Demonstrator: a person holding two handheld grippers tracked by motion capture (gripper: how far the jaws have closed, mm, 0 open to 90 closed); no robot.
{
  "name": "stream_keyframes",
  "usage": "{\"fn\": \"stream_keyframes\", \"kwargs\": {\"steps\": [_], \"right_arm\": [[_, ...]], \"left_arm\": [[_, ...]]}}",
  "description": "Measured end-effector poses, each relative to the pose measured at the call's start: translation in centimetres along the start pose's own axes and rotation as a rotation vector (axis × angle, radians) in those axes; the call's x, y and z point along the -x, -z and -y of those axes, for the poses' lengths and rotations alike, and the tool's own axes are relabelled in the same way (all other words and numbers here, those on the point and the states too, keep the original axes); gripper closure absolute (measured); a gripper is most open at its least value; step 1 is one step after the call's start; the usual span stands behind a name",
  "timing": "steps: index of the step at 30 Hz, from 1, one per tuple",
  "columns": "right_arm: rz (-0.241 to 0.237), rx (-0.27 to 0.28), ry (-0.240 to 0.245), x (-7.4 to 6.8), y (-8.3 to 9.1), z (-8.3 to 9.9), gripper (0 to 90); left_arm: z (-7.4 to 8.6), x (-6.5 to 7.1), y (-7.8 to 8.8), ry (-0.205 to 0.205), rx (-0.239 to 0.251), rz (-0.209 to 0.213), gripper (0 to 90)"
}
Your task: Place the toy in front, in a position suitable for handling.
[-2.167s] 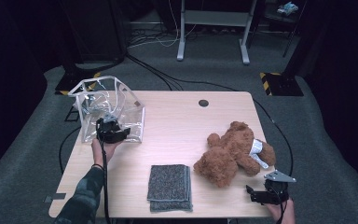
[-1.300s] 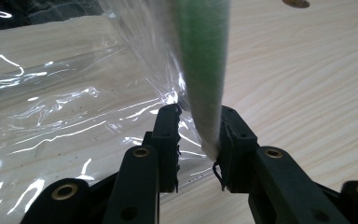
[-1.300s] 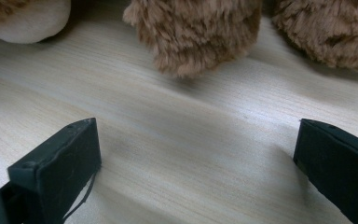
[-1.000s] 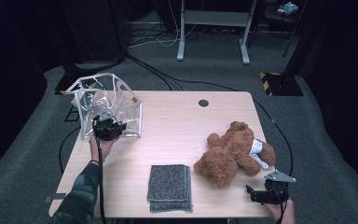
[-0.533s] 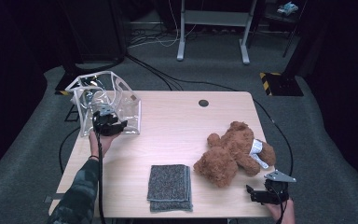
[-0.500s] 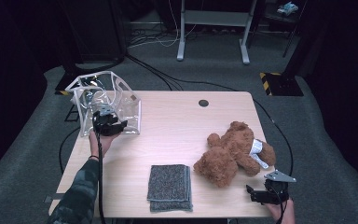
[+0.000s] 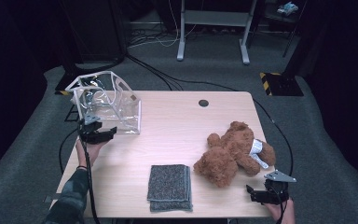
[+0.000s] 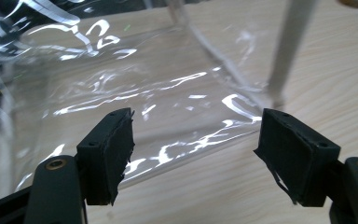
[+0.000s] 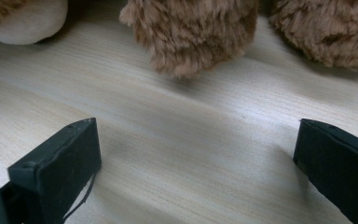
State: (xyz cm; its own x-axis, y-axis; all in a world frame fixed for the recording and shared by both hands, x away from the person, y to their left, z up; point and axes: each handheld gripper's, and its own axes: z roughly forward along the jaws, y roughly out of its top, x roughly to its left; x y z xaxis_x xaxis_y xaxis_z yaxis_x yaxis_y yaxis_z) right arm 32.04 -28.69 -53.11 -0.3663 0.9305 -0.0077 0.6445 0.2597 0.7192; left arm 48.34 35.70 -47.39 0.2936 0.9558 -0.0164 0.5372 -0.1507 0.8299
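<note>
Left gripper, left-centre of the high view: jaws have just been opening and now stand apart, released, nothing between the pads. In the left gripper view the same gripper looks at the clear plastic bag; the two black pads are ragged at their edges and sit just short of the bag's lower fold, not pressing it. Whether a pad tip brushes the film cannot be told from the glare.

The clear plastic bag stands at the upper left of the table in the high view, mouth up, white-edged rim crumpled. The film is glossy and creased; reflections hide whatever may lie inside. Its left part is cut off in the left gripper view.

Right gripper, lower right of the high view, low at the table's near edge, a grey three-cornered plate on top. In the right gripper view the gripper has its jaws wide apart, empty, over bare pale wood grain.

Teddy bear lies right of centre, brown shaggy plush, a pale band round one limb; in the right gripper view the teddy bear is cropped by the top edge, limbs alone in frame.

Folded grey cloth, coarse weave, rectangular, lower centre, apart from both grippers.
</note>
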Motion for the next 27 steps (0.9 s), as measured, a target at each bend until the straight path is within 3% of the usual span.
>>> {"fn": "stream_keyframes", "kwargs": {"steps": [2, 4, 5, 7, 14, 15, 18, 20, 23, 24, 25, 26, 27], "right_arm": [[0.001, -0.001, 0.000, 0.0, 0.0, 0.0, 0.0], [0.001, 0.001, -0.001, 0.0, 0.0, 0.0, 0.0], [0.003, 0.002, -0.005, 0.0, 0.0, 0.0, 0.0], [0.004, 0.001, -0.011, -0.1, 0.0, 0.0, 0.0], [0.005, 0.001, -0.015, -0.1, 0.0, 0.0, 0.0], [0.004, -0.001, -0.014, -0.1, 0.0, 0.0, 0.0], [0.004, -0.001, -0.014, -0.1, 0.0, 0.0, 0.0], [0.004, 0.000, -0.013, -0.1, 0.0, 0.0, 0.0], [0.004, -0.001, -0.013, -0.1, 0.0, 0.0, 0.0], [0.005, 0.000, -0.013, -0.1, 0.0, 0.0, 0.0], [0.005, 0.000, -0.013, -0.1, 0.0, 0.0, 0.0], [0.005, -0.001, -0.013, -0.1, 0.0, -0.1, 0.0], [0.005, -0.001, -0.014, -0.1, 0.0, 0.0, 0.1]], "left_arm": [[0.7, -1.2, -0.5, 0.028, -0.041, -0.037, 28.1], [1.0, -1.5, -0.7, 0.047, -0.054, -0.051, 29.7], [1.4, -2.0, -1.1, 0.060, -0.099, -0.063, 31.1], [1.7, -2.2, -1.7, 0.078, -0.116, -0.076, 32.6], [2.0, -2.5, -3.4, 0.084, -0.162, -0.101, 35.0], [2.0, -2.4, -4.1, 0.119, -0.150, -0.112, 35.3], [1.9, -2.2, -4.5, 0.092, -0.143, -0.133, 36.5], [1.6, -2.0, -4.9, 0.040, -0.149, -0.150, 37.3], [1.5, -2.2, -5.1, 0.045, -0.149, -0.145, 37.6], [1.0, -2.6, -5.2, 0.087, -0.153, -0.133, 37.8], [1.0, -2.6, -5.2, 0.087, -0.153, -0.133, 38.7], [0.8, -2.7, -5.6, 0.047, -0.165, -0.143, 39.1], [0.6, -2.8, -5.7, 0.070, -0.164, -0.140, 38.1]]}}
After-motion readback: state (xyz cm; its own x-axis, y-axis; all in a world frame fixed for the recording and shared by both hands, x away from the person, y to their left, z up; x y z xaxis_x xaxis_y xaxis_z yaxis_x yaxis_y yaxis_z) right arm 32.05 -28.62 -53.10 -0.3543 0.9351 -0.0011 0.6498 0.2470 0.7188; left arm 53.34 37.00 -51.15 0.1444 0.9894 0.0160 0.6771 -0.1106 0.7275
